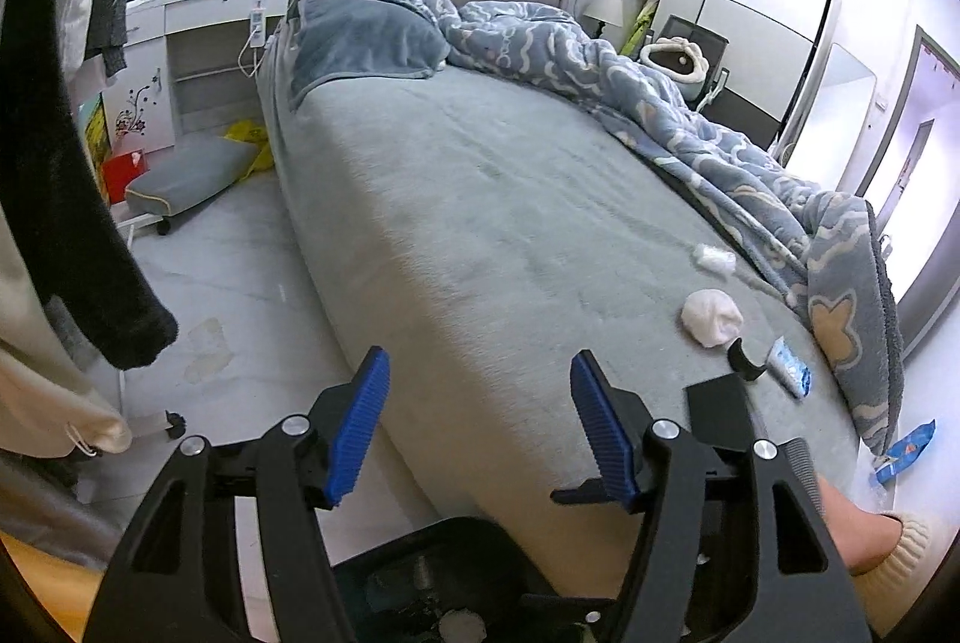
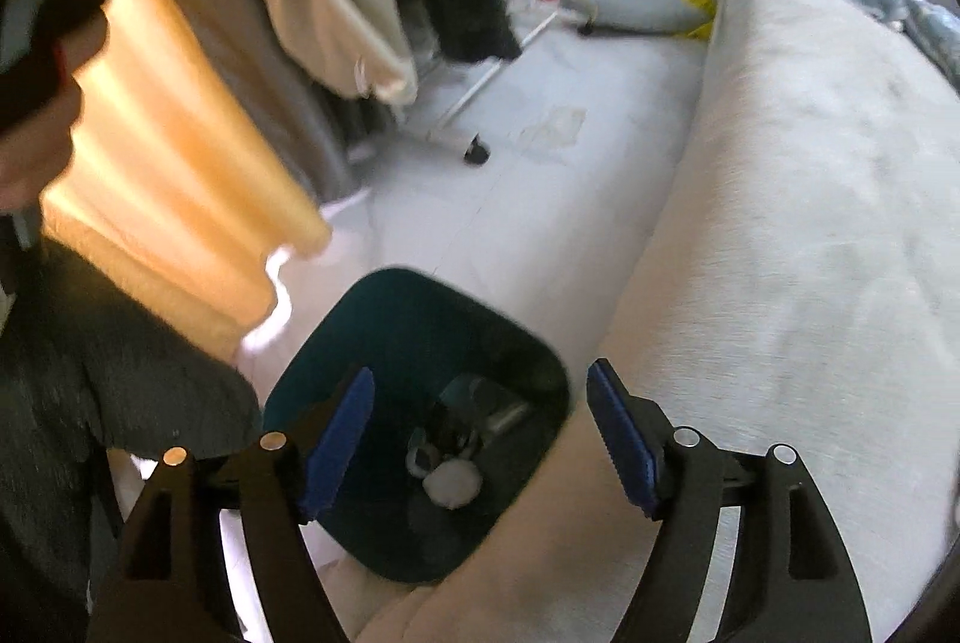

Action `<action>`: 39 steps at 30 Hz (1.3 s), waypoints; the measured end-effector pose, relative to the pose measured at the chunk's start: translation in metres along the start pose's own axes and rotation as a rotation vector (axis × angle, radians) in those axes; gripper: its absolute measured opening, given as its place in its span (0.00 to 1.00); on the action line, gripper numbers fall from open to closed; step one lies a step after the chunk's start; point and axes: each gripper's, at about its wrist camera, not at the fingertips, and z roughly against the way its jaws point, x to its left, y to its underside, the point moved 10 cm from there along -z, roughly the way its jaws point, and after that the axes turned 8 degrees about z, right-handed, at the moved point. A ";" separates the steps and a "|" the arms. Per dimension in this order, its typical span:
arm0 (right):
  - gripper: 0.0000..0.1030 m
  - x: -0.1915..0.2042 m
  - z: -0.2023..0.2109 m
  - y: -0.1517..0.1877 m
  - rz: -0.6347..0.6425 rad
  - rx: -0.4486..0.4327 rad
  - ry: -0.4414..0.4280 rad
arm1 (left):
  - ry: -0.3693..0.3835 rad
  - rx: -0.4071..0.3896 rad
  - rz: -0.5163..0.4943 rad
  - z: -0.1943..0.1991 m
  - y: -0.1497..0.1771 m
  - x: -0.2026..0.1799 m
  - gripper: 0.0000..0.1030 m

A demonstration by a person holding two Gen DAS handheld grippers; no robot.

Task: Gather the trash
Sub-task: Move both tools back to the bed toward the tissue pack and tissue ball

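Left wrist shows me what the right misses: a white wad (image 1: 711,324), a smaller wad (image 1: 714,259) and a blue tube (image 1: 792,372), lying nose toward me, on the bed (image 1: 480,223). Right wrist alone sees the dark bin (image 2: 420,343), holding a white wad (image 2: 453,484) and scraps. My left tongs (image 1: 477,427) and right tongs (image 2: 480,439) both gape, empty

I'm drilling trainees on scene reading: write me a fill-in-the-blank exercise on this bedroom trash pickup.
1. The right claw, jaws apart and holding nothing, hangs above the dark ____, which stands on the floor beside the bed.
2. The white crumpled wad lies on the ____.
3. The left claw is ____, with nothing between its pads.
4. The blue wrapper past the bed's corner lies on the ____.

Missing words: bin; bed; open; floor
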 end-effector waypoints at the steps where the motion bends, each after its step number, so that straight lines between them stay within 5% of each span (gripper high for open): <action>1: 0.76 -0.006 0.008 0.000 -0.007 -0.023 0.020 | 0.002 0.001 -0.004 -0.002 0.000 -0.005 0.65; 12: 0.77 -0.057 0.057 0.021 -0.084 -0.103 0.156 | 0.008 0.006 -0.020 -0.025 -0.003 -0.040 0.71; 39: 0.81 -0.167 0.179 0.141 -0.311 -0.227 0.457 | 0.109 0.109 -0.032 -0.108 0.022 -0.151 0.80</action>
